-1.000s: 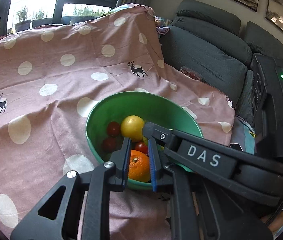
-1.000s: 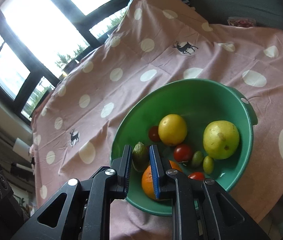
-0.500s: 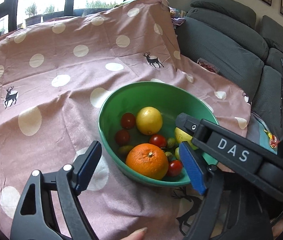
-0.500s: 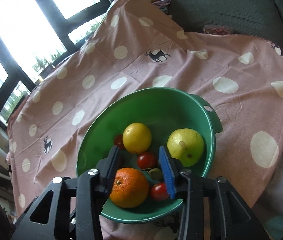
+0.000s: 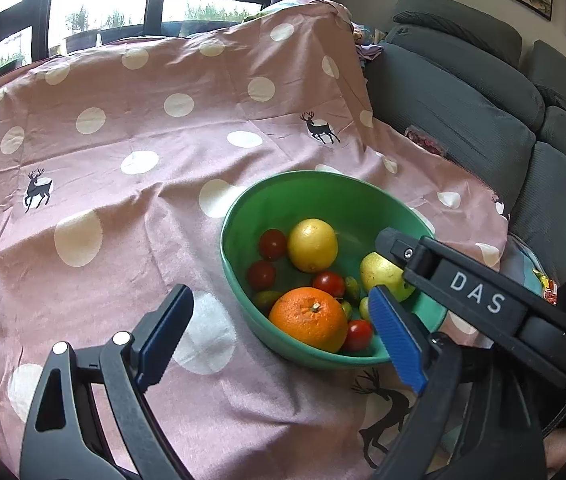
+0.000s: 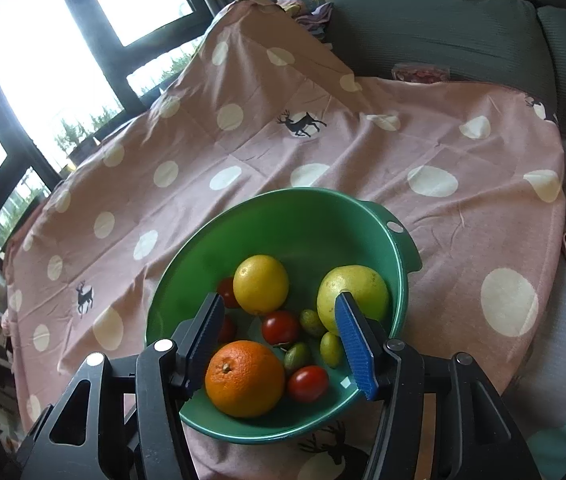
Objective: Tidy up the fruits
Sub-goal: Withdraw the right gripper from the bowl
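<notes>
The left claw (image 5: 279,336) is wide apart and holds nothing. The right claw (image 6: 283,340) is also apart, empty, above the orange (image 6: 245,378) in the green bowl (image 6: 283,212). It hides part of the pear (image 6: 353,294).

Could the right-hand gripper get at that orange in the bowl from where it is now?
Probably yes. The right gripper is open just above the orange, which lies on top at the green bowl's near side, with nothing covering it.

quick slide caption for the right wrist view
Open right gripper poised over a green bowl of fruit, nearest the orange, on a polka-dot cloth.
</notes>
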Tool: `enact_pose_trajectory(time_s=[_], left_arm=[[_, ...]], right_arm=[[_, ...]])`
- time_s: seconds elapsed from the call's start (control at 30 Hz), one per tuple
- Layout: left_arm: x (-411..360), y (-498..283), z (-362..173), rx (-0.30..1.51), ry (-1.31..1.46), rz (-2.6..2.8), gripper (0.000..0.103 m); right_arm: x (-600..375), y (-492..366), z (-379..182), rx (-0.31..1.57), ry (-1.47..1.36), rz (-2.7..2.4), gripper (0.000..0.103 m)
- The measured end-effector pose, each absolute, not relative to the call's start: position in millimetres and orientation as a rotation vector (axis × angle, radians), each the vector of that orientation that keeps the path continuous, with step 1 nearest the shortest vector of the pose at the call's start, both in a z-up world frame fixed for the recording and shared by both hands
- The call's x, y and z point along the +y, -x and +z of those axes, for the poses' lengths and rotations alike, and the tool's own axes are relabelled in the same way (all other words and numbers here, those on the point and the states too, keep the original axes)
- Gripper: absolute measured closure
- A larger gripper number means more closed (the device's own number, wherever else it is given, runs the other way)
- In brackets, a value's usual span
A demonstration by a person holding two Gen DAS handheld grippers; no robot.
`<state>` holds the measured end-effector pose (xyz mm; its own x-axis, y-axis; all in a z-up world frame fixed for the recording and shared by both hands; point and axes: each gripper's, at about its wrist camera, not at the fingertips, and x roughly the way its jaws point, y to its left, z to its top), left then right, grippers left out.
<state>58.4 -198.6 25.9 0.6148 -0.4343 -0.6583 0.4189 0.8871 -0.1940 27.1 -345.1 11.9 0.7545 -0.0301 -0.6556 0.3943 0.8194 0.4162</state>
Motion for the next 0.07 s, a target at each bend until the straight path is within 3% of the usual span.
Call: enact_pose_trajectory(time_s=[0.07], left_arm=[[-196.7, -58.4, 26.3, 0.765, 0.029, -0.488, 0.01]], right_arm=[[-344.8, -25.7, 12.6, 0.672, -0.572, -0.253, 0.03]])
